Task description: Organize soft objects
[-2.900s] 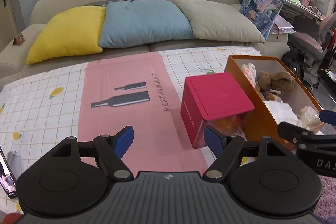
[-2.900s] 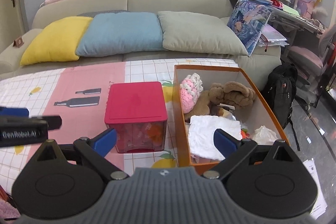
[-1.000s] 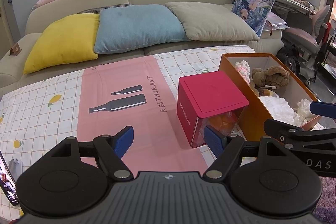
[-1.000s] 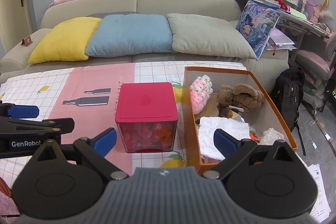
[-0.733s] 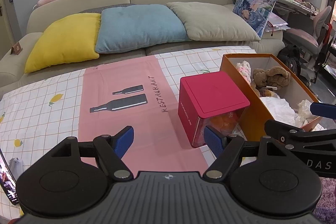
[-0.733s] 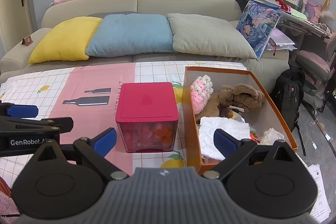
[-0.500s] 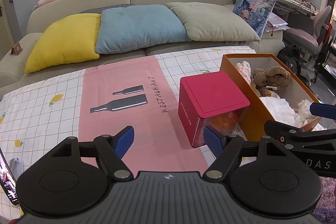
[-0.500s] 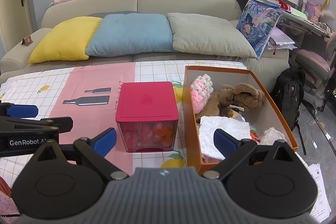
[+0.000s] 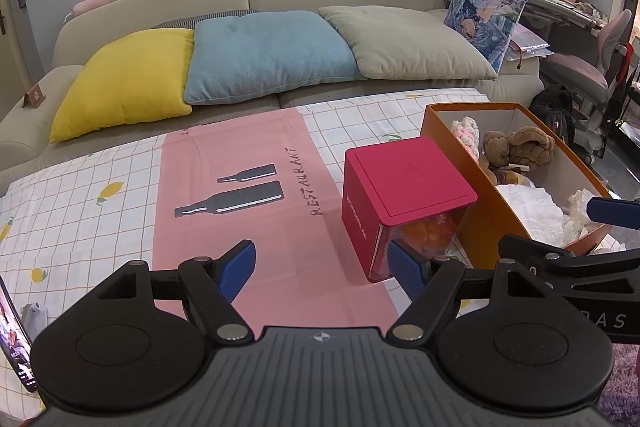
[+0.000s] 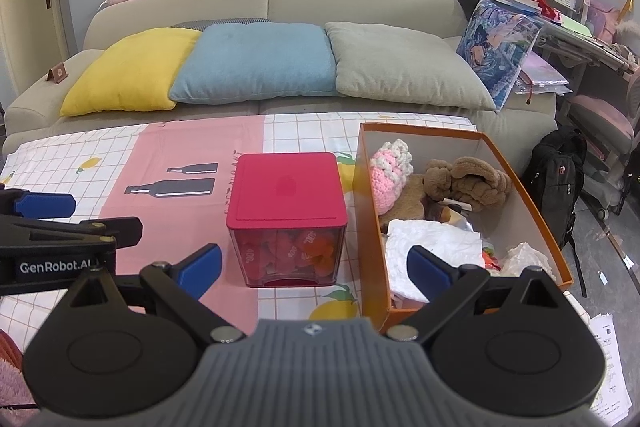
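Observation:
An orange cardboard box (image 10: pixel 538 227) (image 9: pixel 442 125) on the table holds soft things: a pink and white knitted piece (image 10: pixel 390 169), a brown plush toy (image 10: pixel 466 183) (image 9: pixel 520 147) and a white cloth (image 10: pixel 434 241). To its left stands a box with a red lid (image 10: pixel 286 189) (image 9: pixel 404 179) and clear walls showing orange pieces inside. My left gripper (image 9: pixel 322 267) is open over the pink cloth stripe, nothing between its fingers. My right gripper (image 10: pixel 316 263) is open too, hovering in front of the two boxes.
A checked tablecloth (image 9: pixel 80 203) with a pink stripe covers the table. Behind it is a beige sofa (image 10: pixel 352 7) with yellow, blue and grey cushions. A black backpack (image 10: pixel 558 167) sits on the floor at right. A phone (image 9: pixel 14 343) lies at the left table edge.
Since the oldest frames both grippers have pulled back a little from the boxes. Over the last second nothing has moved.

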Demonstrator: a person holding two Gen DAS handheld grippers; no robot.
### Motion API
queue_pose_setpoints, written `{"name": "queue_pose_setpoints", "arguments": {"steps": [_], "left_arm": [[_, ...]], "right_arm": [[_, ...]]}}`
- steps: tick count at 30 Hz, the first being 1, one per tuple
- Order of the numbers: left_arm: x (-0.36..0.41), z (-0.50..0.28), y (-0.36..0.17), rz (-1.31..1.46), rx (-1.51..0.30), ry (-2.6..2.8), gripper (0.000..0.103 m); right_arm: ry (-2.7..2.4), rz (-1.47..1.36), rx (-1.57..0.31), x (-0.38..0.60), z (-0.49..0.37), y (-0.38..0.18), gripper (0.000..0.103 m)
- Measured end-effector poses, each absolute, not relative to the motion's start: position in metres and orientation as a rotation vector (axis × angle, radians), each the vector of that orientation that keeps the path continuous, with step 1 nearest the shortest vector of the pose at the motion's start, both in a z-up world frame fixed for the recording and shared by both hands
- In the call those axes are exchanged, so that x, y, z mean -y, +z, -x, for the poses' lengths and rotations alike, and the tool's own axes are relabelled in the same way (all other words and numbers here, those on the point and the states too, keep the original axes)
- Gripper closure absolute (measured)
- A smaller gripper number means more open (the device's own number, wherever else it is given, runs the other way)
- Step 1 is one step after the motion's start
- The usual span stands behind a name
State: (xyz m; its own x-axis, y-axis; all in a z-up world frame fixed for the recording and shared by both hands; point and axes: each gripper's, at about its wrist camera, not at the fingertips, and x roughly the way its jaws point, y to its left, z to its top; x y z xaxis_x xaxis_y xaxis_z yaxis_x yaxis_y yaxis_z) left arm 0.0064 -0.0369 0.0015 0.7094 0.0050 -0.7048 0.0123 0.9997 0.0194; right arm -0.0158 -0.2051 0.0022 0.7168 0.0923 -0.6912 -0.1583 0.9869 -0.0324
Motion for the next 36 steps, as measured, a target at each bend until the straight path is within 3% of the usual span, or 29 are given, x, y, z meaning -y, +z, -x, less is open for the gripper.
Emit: {"name": "queue_pose_setpoints", "arguments": {"steps": [36], "left_arm": [[0.0321,-0.0011,0.0064,-0.023,-0.763,-0.003,0.015]], "right_arm": [[0.165,0.1,-0.776,0.2074,0.0153,-0.0006,0.006]]}}
